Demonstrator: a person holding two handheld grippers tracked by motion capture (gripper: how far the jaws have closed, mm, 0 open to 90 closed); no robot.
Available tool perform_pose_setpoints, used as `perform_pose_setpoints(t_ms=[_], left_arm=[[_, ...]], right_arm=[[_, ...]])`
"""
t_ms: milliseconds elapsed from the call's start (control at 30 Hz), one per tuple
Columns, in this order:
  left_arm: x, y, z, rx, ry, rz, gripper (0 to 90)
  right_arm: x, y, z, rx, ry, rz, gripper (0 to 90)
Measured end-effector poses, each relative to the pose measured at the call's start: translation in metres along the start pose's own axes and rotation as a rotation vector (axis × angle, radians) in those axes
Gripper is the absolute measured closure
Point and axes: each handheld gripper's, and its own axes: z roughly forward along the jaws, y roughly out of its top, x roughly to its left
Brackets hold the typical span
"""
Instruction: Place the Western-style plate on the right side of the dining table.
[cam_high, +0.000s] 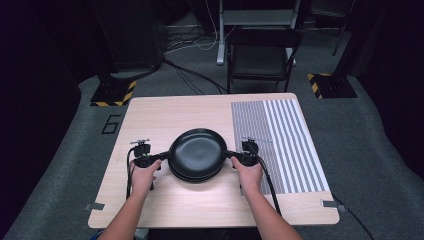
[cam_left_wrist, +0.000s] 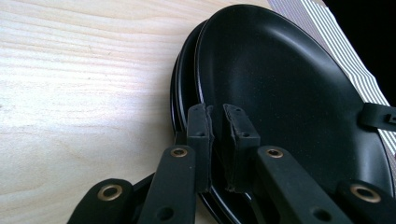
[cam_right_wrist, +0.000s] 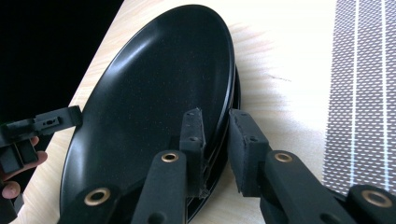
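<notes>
A stack of black plates (cam_high: 196, 152) sits in the middle of the wooden table (cam_high: 165, 112). My left gripper (cam_high: 161, 156) is at the stack's left edge. In the left gripper view its pads (cam_left_wrist: 200, 125) are pinched on the rim of the top plate (cam_left_wrist: 280, 88), and the left gripper (cam_left_wrist: 219, 126) is shut on it. My right gripper (cam_high: 231, 155) is at the stack's right edge. In the right gripper view the right gripper (cam_right_wrist: 217, 135) straddles the rims of the black plates (cam_right_wrist: 154, 98), one pad inside the top plate and one outside, with a gap left.
A grey striped mat (cam_high: 280, 142) covers the table's right side, just beyond my right gripper. A black chair (cam_high: 262, 55) stands past the far edge. Cables (cam_high: 190, 72) run over the floor, and bare wood lies in front of the plates.
</notes>
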Motion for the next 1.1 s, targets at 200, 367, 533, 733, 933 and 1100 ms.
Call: perform_pose_setpoints(t_ms=[200,367,533,733,933,1100], left_arm=[[-0.002,0.0,0.006,0.011,-0.009,-0.005,80.6],[-0.003,-0.001,0.009,0.01,-0.014,-0.016,79.0],[-0.004,-0.003,0.009,-0.002,-0.011,-0.03,79.1],[-0.006,-0.004,0.008,-0.006,-0.004,-0.03,78.9],[-0.006,-0.006,0.008,-0.014,-0.009,-0.039,76.9],[-0.008,-0.008,0.008,-0.019,0.001,-0.037,76.3]], right_arm=[[-0.004,0.004,-0.004,-0.023,0.009,0.027,77.7],[-0.005,0.008,-0.005,-0.018,0.007,0.022,77.9],[0.0,0.005,-0.007,-0.02,-0.014,-0.016,72.2],[0.004,-0.004,-0.011,-0.001,-0.012,0.001,71.8],[0.006,-0.012,-0.012,0.02,0.007,0.03,70.5],[0.008,-0.016,-0.011,0.029,0.011,0.041,69.7]])
